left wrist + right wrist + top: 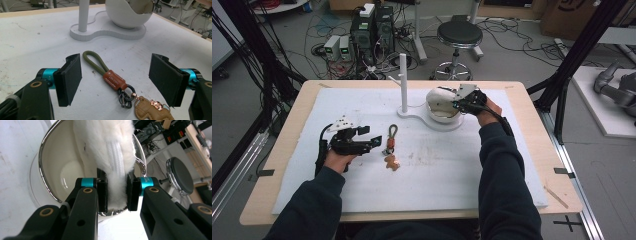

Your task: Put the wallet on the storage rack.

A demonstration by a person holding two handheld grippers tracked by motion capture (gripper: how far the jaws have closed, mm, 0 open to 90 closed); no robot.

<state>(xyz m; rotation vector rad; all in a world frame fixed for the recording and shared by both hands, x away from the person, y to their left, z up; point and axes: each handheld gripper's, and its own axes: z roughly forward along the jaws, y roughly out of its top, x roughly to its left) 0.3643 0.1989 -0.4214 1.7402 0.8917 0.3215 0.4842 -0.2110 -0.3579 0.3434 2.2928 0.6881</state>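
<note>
Bench (522, 165), white mat over a wooden top, holding three items

1. Keyring (113, 80): green cord loop, brown leather sleeve, dark metal rings, tan leather charm. Lies flat on the mat left of centre, loop end toward the stand, free of all contact; laid out lengthwise so a jaw can pass to either side.

2. Left hand-held gripper (117, 82): jaws spread wide, holding nothing, one on each side of the keyring's sleeve and low over the mat. Judged lined up for a pinch on the sleeve.

3. Stand (100, 30): white base with an upright post and a side peg, a likely hanger for the loop.

4. Bowl (50, 180): white, chrome rim, seated on the stand's base.

5. Right hand-held gripper (117, 192): jaws closed on the white furry item (110, 150) at the bowl's rim, probably steadying it
</note>
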